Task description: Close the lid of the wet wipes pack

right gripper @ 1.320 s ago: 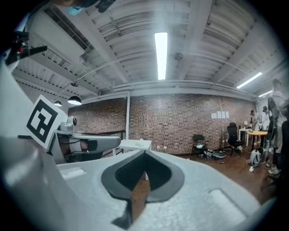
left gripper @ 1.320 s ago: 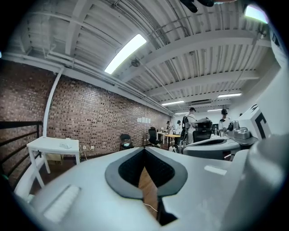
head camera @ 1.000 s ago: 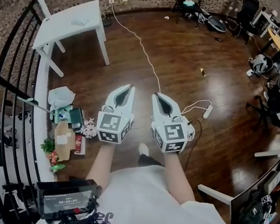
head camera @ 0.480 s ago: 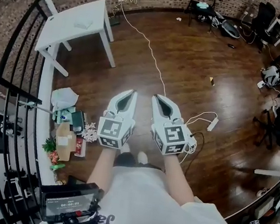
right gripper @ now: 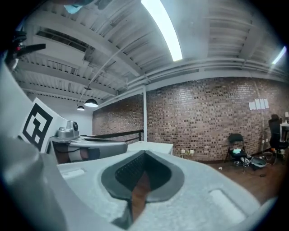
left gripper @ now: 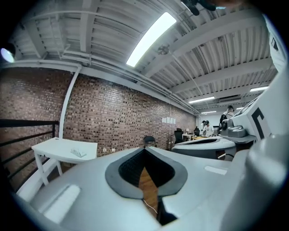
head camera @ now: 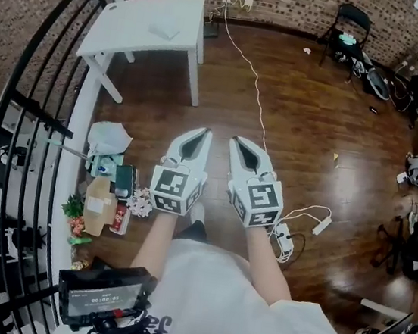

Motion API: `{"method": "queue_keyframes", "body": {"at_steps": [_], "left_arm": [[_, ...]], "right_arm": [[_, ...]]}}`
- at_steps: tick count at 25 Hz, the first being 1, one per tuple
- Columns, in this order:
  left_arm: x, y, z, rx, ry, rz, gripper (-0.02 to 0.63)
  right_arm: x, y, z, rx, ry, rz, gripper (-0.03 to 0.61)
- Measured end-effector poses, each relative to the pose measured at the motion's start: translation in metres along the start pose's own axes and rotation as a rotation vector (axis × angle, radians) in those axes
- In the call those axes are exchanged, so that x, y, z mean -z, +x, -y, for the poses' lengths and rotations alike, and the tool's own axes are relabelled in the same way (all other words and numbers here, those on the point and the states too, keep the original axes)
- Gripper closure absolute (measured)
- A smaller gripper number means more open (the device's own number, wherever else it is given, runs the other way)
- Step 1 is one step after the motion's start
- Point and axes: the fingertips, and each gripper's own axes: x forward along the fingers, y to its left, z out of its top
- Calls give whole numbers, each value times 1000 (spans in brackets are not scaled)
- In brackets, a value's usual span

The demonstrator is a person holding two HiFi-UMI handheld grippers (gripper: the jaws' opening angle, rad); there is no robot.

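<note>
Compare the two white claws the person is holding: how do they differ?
The left gripper tilts toward the right, the right gripper toward the left. The left gripper's marker cube shows a different black pattern from the right gripper's. Both are white, shut and empty.

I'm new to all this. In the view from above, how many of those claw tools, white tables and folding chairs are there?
Grippers: 2 (left gripper, right gripper)
White table: 1
Folding chair: 1
Total: 4
</note>
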Motion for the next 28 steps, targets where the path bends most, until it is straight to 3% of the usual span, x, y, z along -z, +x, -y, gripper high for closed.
{"method": "queue_keyframes", "body": {"at_steps": [9,19,23,28], "left_arm": [[-40,22,-152,-181,8,73,598],[-29,51,-284,-374,-50,55,597],[-38,88,-356,-435,-49,85,598],[-74,146,-424,-463,-10,109,598]], "right_arm": [[-49,134,-39,-138,-51,51,588],[-39,277,-53,-288,-61,-13,588],[-37,359,-57,-351,-65,-21,588],[-73,457,-34,-389,-59,19,588]]}}
